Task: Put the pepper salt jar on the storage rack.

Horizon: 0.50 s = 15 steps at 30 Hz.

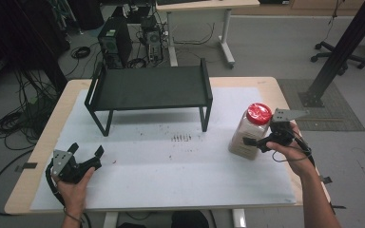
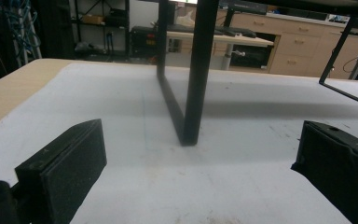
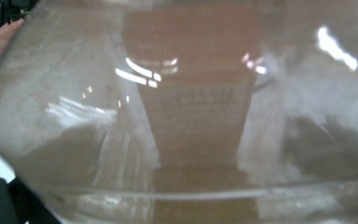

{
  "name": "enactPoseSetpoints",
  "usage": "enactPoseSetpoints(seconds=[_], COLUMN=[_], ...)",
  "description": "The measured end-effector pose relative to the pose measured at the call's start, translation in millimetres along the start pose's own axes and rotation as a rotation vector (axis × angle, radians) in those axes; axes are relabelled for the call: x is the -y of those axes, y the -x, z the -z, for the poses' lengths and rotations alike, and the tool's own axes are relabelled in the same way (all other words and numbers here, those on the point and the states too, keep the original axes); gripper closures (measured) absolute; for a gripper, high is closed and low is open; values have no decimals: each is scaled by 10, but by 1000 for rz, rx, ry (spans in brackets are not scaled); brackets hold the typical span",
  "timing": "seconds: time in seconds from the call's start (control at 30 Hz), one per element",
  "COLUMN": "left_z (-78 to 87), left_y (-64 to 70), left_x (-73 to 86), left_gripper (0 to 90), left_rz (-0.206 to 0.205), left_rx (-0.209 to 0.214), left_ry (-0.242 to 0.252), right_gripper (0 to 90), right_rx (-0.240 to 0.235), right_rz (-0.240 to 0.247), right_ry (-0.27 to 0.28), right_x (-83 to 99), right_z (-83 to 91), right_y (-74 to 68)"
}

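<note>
Jar (image 1: 250, 133) blurred, right claw (image 1: 256, 141) gripping

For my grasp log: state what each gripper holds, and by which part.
Right gripper is at the lower body of the red-lidded jar; whether it has closed cannot be told. Left gripper holds nothing.

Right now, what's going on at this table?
A person works two handheld grippers over a white mat. The right gripper is at the side of a red-lidded clear jar of pale powder, standing upright right of the black shelf rack. The left gripper is open and holds nothing near the front left.
</note>
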<state>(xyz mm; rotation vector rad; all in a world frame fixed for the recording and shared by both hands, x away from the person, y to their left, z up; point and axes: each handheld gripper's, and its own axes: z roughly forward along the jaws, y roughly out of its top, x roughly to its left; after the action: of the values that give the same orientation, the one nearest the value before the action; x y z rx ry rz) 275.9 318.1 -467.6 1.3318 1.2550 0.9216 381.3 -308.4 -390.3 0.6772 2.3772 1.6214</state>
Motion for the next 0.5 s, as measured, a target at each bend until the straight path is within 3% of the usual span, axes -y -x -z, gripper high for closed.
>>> enactPoseSetpoints(seconds=[0.5], left_z=[0], left_y=[-1], left_x=[0], left_gripper=[21], left_rz=[1], left_rx=[-1], left_ry=[1], right_gripper=[14], right_rx=[-1], right_rz=[-5], right_ry=[10], right_x=[-8], right_z=[-24], right_y=[-2])
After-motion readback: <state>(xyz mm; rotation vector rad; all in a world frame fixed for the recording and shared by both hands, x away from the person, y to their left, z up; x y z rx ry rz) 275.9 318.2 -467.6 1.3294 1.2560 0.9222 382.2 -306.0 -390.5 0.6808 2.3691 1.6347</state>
